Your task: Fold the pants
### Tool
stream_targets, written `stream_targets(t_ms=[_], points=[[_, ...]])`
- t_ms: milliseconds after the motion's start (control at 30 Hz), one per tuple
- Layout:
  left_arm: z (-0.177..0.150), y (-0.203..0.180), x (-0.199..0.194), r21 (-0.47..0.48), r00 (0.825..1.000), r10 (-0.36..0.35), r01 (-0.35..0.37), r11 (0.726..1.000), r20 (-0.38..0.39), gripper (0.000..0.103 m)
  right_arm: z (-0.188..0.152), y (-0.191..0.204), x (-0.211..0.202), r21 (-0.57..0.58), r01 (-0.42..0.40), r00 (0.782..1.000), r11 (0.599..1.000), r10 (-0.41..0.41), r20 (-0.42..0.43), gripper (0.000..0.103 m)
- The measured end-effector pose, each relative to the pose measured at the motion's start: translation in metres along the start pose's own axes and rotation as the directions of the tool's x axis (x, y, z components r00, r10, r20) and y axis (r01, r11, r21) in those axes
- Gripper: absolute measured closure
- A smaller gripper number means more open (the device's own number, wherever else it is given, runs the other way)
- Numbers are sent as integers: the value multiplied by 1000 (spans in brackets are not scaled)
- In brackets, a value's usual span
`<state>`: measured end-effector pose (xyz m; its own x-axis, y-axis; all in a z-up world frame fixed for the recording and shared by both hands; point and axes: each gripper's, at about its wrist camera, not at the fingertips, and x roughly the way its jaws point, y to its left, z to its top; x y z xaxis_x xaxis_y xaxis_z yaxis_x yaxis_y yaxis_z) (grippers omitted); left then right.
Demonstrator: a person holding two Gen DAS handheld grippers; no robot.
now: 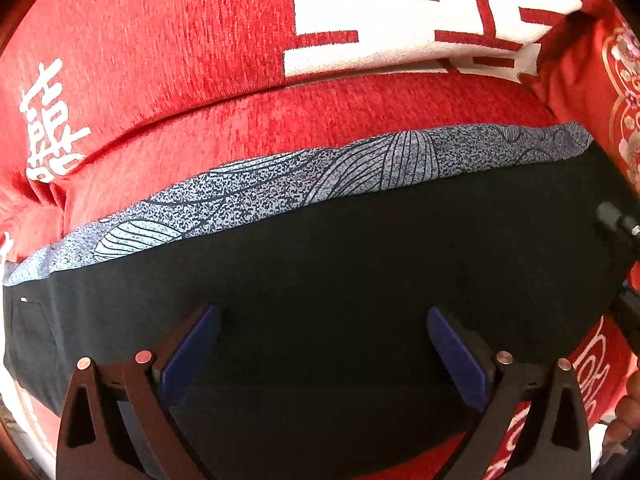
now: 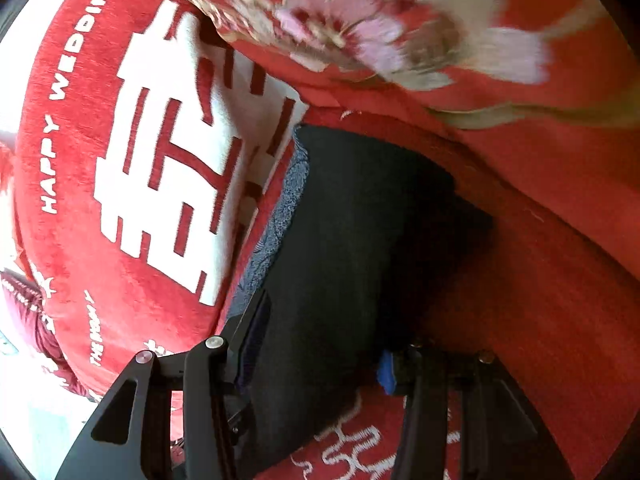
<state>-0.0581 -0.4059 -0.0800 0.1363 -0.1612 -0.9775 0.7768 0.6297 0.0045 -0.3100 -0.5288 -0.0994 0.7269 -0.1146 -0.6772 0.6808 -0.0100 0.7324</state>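
The pants [image 1: 340, 256] lie flat on a red sofa seat as a dark folded block, with a grey leaf-patterned band [image 1: 280, 184] along the far edge. My left gripper [image 1: 322, 316] is open just above the dark cloth, its blue pads [image 1: 188, 356] wide apart and holding nothing. In the right wrist view the pants [image 2: 352, 240] run away from the camera. My right gripper [image 2: 320, 328] is open over their near end, one finger [image 2: 248, 332] on the left side and the other blue pad [image 2: 387, 376] on the right.
A red sofa cushion [image 1: 160, 48] with large white characters rises behind the pants, and also shows in the right wrist view [image 2: 120, 180]. A red flowered pillow [image 2: 400, 32] stands at the pants' right end. The red seat [image 2: 540, 320] has white lettering at the front edge.
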Motion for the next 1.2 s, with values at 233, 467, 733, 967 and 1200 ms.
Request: stream_targets(t_ms=[233, 467, 733, 967, 1200], points=[[13, -18, -26, 16, 993, -103, 102, 995, 62, 31, 0, 24, -19, -75, -95, 995, 993, 93, -29, 88], [-9, -37, -9, 14, 988, -97, 96, 995, 116, 31, -11, 62, -27, -219, -58, 998, 974, 52, -30, 88], [-13, -29, -7, 62, 981, -151, 145, 988, 118, 29, -35, 111, -33, -416, 35, 999, 909, -42, -8, 88], [-15, 25, -35, -1, 957, -281, 282, 960, 66, 28, -75, 169, -38, -608, 141, 989, 781, -138, 52, 87], [-40, 139, -68, -47, 968, -229, 235, 971, 99, 12, -144, 223, 1, -760, 225, 968, 610, -230, 102, 84]])
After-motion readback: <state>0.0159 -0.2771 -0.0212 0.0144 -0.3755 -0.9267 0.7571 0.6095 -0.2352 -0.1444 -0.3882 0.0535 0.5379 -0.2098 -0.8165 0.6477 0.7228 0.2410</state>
